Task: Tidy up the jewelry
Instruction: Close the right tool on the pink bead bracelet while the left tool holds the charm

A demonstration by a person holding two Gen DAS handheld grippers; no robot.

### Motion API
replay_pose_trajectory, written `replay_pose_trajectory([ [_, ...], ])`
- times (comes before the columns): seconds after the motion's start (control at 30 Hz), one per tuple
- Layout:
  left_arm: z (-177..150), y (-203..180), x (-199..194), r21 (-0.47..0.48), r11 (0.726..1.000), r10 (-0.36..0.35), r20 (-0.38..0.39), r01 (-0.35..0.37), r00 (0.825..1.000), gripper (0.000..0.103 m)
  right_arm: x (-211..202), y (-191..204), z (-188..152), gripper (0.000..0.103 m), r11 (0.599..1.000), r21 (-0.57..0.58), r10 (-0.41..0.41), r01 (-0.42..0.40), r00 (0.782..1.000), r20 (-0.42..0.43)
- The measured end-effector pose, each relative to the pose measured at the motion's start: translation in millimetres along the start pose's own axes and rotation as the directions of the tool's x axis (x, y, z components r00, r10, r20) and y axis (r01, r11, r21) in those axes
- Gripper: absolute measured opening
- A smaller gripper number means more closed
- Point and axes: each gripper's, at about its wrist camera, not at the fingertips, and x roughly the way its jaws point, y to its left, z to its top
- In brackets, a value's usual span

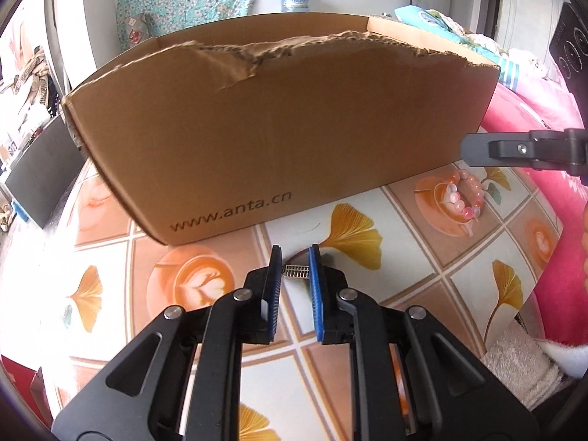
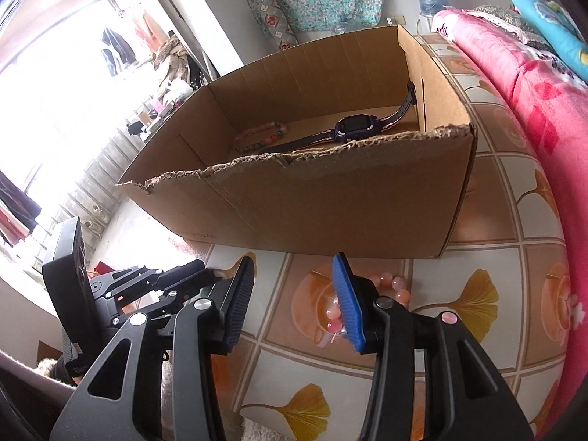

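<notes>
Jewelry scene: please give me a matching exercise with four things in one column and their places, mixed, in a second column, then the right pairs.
Things:
1. watch
2. pink bracelet
3. metal band
4. box

Places:
A. on the tablecloth, outside the box, near the right tongs
B. between the pads of the left tongs
C. inside the box, beside a beaded bracelet
D. standing on the tablecloth, behind both tongs

Pairs: 1-C, 2-A, 3-B, 4-D
</notes>
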Motion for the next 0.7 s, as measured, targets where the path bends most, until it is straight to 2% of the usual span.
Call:
replay_pose_trajectory([
  [0.23, -2, 3, -3, -0.007, 1.000, 0.016, -0.008, -0.016, 1.000, 0.014, -4, 1, -12, 0.044, 0.998, -0.055, -0.029, 0.027, 0.999, -0.029],
  [0.6, -5, 2, -4, -0.006, 1.000, 0.023, -0.009, -0.023, 1.000, 0.014, 20, 2, -15, 0.044, 0.982, -0.119, -0.163, 0.150, 0.980, -0.110],
  [0.7, -5, 3, -4, -0.007, 1.000, 0.022, -0.009, -0.022, 1.000, 0.014, 25, 0, -15, 0.043, 0.980, -0.115, -0.177, 0.163, 0.976, -0.124],
])
